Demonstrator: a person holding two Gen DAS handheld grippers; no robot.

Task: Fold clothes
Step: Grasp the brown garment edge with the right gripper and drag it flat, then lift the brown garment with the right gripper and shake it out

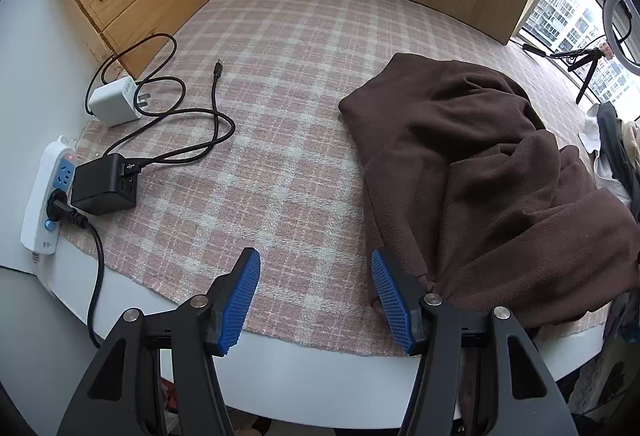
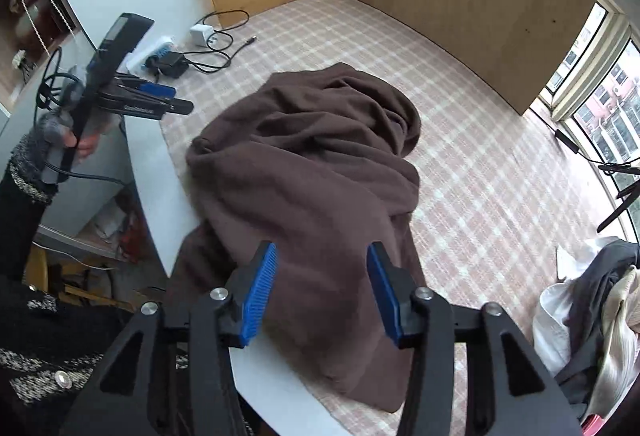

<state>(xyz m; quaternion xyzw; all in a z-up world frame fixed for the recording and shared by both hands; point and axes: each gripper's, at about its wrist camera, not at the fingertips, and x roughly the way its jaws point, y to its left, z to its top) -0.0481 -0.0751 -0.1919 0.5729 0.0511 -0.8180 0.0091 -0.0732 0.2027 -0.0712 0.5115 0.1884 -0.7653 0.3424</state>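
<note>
Far left of your left tongs [image 1: 316,296] a power strip [image 1: 46,196] lies on the table [image 1: 320,384], with a black adapter [image 1: 105,183] touching it. Beyond those sit a white charger [image 1: 115,104] and a looped cable [image 1: 188,116] on the plaid cloth [image 1: 280,96]. Your left tongs hang wide open over that cloth, gripping nothing. The brown garment [image 1: 480,176] lies crumpled just to their right, its edge beside the right finger. Your right tongs [image 2: 322,290] are also wide open and empty, hovering over the garment's near end, which drapes off the table edge. To their right sits a clothes pile [image 2: 592,316].
</note>
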